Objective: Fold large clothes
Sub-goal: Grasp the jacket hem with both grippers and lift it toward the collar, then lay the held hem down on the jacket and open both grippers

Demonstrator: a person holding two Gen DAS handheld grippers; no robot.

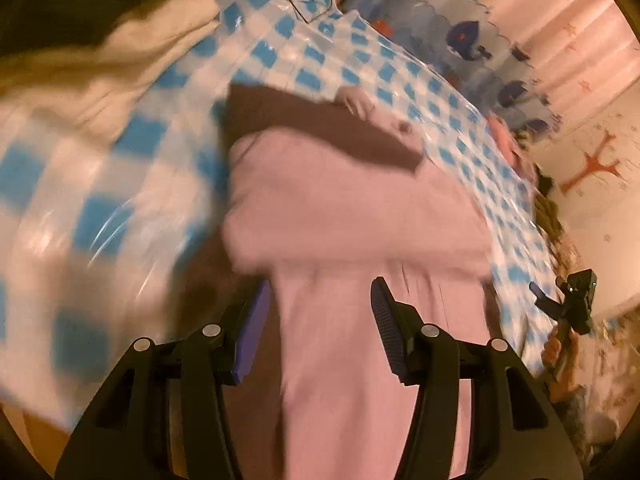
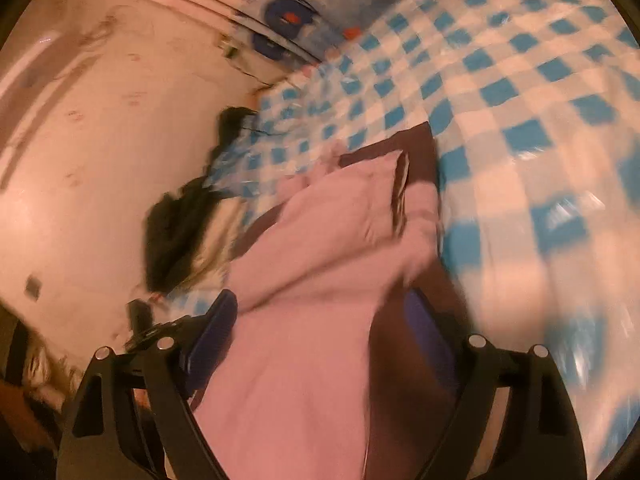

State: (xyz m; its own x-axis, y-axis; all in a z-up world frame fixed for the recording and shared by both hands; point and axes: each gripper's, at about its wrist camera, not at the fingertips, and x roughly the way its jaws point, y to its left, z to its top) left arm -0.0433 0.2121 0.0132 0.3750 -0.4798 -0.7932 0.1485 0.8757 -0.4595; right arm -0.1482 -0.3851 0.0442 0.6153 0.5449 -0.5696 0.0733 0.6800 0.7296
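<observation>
Garment: large pink fleece garment w/ dark brown trim [image 1: 352,208] is lying in a heap on the checked cover, filling centre & lower centre of left wrist view; in right wrist view [image 2: 304,300] it is running from centre down to bottom edge.
Trim: dark brown panel [image 1: 304,120] is showing above the pink folds, mid-frame in left view; both frames are blurring, so seams aren't clear.
Left tongs: left gripper [image 1: 320,320], bottom centre, is standing part open; pink cloth is passing between the blue pads, but they're not pressing on it, gap showing each side.
Right tongs: right gripper [image 2: 324,336], bottom centre of right view, is standing wide open; pink & brown cloth is lying between the fingers, not pinched. It's also showing small at the right edge of left view [image 1: 568,304].
Surface: glossy blue-and-white checked plastic cover [image 1: 120,184] is spreading under the garment, left & upper right of frame; [image 2: 520,120] upper right in right view.
Other cloth: cream fabric pile [image 1: 132,60] is lying upper left.
Backdrop: blue cartoon-print sheet [image 1: 452,20] is hanging at top; pink wall w/ red star shapes [image 1: 596,164] at right.
Writing: none readable; no brand or label is legible through the blur.
</observation>
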